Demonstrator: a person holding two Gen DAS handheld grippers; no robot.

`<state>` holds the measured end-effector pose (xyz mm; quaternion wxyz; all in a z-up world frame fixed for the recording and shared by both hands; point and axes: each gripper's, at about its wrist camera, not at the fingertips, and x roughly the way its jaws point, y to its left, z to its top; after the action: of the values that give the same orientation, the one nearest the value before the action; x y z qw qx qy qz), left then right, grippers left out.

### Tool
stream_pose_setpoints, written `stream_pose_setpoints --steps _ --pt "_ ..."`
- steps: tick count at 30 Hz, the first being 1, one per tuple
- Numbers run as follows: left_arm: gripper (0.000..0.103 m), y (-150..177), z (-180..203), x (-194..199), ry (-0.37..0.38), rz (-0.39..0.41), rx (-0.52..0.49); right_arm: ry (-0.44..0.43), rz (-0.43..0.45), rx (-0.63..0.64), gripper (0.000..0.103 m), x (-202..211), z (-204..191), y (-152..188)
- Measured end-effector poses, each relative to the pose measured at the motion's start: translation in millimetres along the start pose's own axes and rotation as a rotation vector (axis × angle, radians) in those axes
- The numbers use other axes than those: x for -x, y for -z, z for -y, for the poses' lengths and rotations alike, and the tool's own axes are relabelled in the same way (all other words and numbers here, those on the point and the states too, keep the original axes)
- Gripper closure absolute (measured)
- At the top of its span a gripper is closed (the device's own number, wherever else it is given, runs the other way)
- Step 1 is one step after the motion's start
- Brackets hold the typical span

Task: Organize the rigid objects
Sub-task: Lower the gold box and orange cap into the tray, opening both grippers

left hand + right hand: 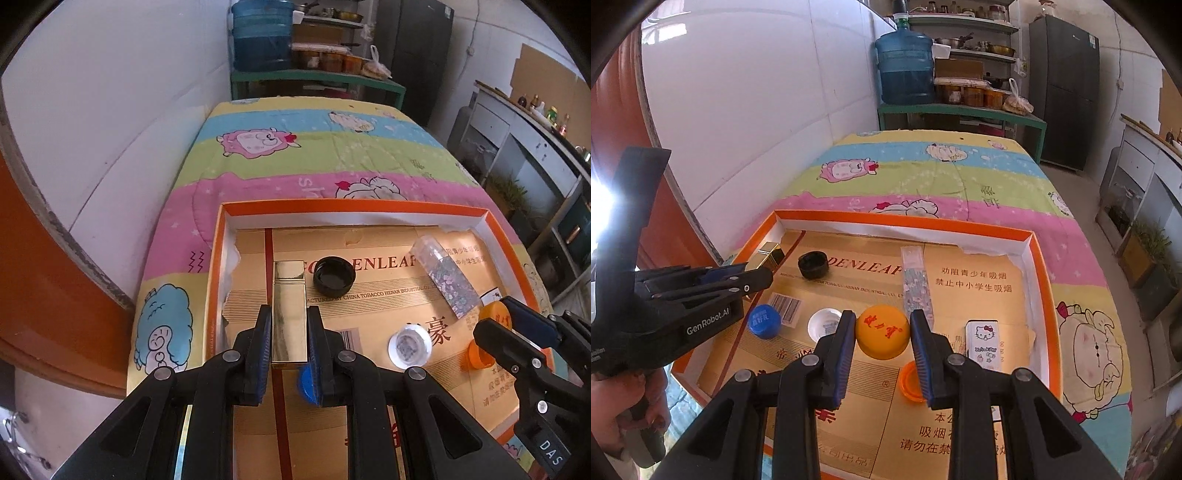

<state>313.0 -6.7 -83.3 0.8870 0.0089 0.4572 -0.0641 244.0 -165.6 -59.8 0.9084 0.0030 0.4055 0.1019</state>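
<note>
Pads of the left gripper clamp a gold box inside the orange tray, a black cap at one o'clock. The right gripper brackets an orange cap, contact unclear. Glossy foil could slip; the round cap might squirt sideways.

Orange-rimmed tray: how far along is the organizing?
Nothing looks grouped yet. In hand: the left gripper clamps the gold rectangular case; the right gripper brackets the orange domed cap, contact unclear. Loose in the orange-rimmed tray: black round cap, blue cap, white cap, clear glitter tube, Hello Kitty tin, small orange cap.
</note>
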Motion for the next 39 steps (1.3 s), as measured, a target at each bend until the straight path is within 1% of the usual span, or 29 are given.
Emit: stream_pose_setpoints --steps 12,15,20,26,31,33,34,36,39 --pt "0.085 1 -1 -15 -0.013 -0.030 -0.008 0.001 -0.042 0.024 0.072 -17 -4 4" --pt "0.085 2 0 -18 -0.017 -0.030 -0.013 0.004 -0.056 0.028 0.072 -22 -5 6" --pt "0.085 4 -3 -21 -0.001 -0.036 0.004 0.009 -0.071 0.026 0.072 -26 -4 10" --pt "0.084 5 -1 -21 -0.008 -0.029 -0.004 0.006 -0.083 0.025 0.072 -31 -4 13" --pt "0.079 5 -3 -21 0.019 -0.032 0.007 0.015 -0.091 0.026 0.072 -35 -4 14" --pt "0.069 5 -3 -21 0.018 -0.031 0.009 0.021 -0.091 0.026 0.072 -35 -4 14" --pt "0.067 5 -3 -20 0.020 -0.029 0.008 0.027 -0.091 0.027 0.072 -36 -3 14" --pt "0.059 5 -2 -20 0.023 -0.025 0.002 0.037 -0.094 0.030 0.072 -36 -4 15" --pt "0.054 7 -2 -17 0.045 -0.016 0.013 0.039 -0.096 0.033 0.072 -36 -4 15"
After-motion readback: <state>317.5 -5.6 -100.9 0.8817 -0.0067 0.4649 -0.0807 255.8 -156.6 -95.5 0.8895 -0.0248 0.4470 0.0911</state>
